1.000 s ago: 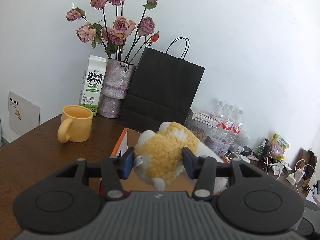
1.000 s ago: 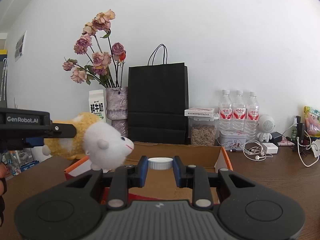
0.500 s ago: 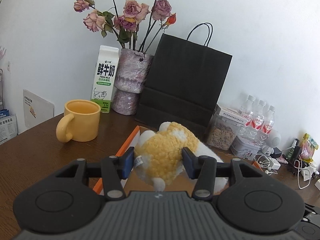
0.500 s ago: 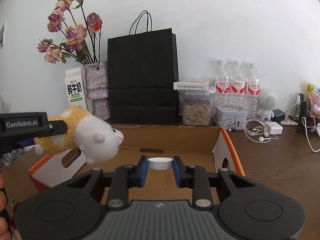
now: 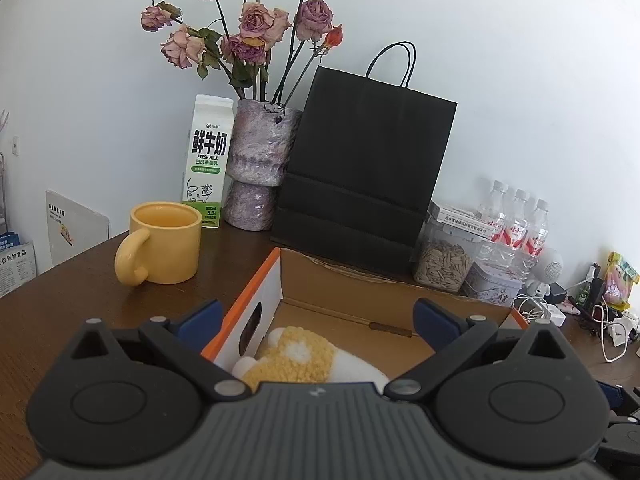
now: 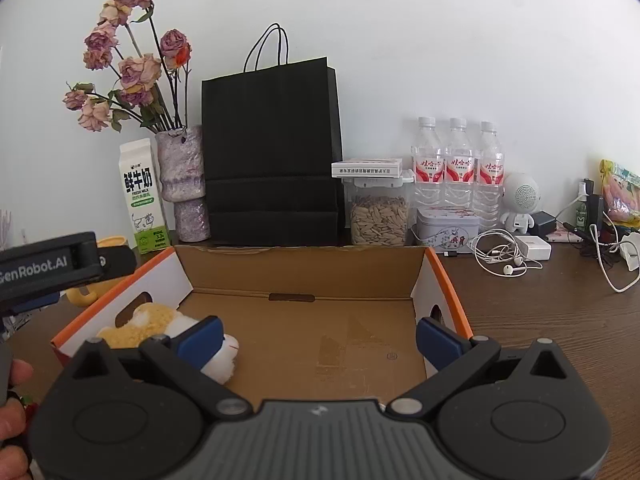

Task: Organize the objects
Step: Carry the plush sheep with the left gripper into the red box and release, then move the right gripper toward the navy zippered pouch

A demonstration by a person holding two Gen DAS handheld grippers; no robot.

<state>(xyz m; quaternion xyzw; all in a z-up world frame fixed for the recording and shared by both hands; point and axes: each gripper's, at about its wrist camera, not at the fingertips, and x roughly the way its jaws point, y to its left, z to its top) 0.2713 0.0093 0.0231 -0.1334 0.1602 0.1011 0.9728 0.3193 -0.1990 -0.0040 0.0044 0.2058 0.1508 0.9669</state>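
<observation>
A yellow and white plush toy point(image 5: 298, 362) lies inside the open cardboard box point(image 5: 352, 280) at its left end, also in the right wrist view point(image 6: 156, 324). My left gripper point(image 5: 316, 318) is open and empty just above the toy. My right gripper point(image 6: 318, 338) is open and empty over the box point(image 6: 300, 268); the white-capped item it held is out of sight. The left gripper's body point(image 6: 60, 264) shows at the left of the right wrist view.
A yellow mug point(image 5: 162, 248), milk carton point(image 5: 206, 160), vase of dried roses point(image 5: 258, 160) and black paper bag point(image 5: 364, 168) stand behind the box. A seed jar point(image 6: 378, 210), tin point(image 6: 446, 226), three water bottles point(image 6: 456, 168), cables and chargers point(image 6: 516, 256) crowd the right.
My left gripper opened and let go of the plush toy, which now lies in the box. My right gripper opened; the white-capped item is gone from its jaws.
</observation>
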